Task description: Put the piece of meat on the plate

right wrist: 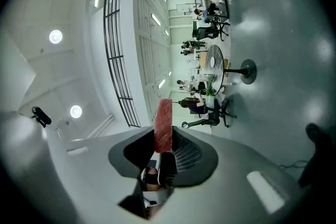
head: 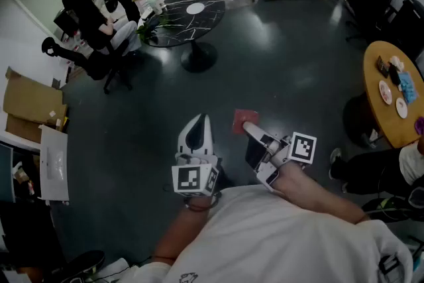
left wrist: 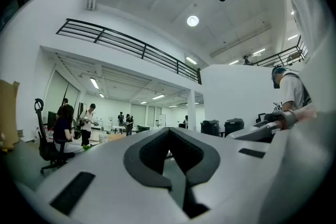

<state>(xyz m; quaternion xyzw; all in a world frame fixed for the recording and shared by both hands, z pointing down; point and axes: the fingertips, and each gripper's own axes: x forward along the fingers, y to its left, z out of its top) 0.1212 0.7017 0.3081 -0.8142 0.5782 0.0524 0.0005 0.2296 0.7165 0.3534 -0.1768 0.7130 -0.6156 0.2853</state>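
Open office, dark floor; a round wooden counter carrying what look like small plates stands well off to the right. Right tongs pinch the piece of meat by one end; the red slab sticks out past the pads. We judge it light, soft and slick, so a grip nearer mid-slab, gently. Left tongs pressed together, empty, held level. The right hand is tipped slightly up and rolled sideways.

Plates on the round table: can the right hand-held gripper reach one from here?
Probably not yet: the right hand-held gripper, shut on the meat, is near the torso, while the plates sit on a table far across the floor.
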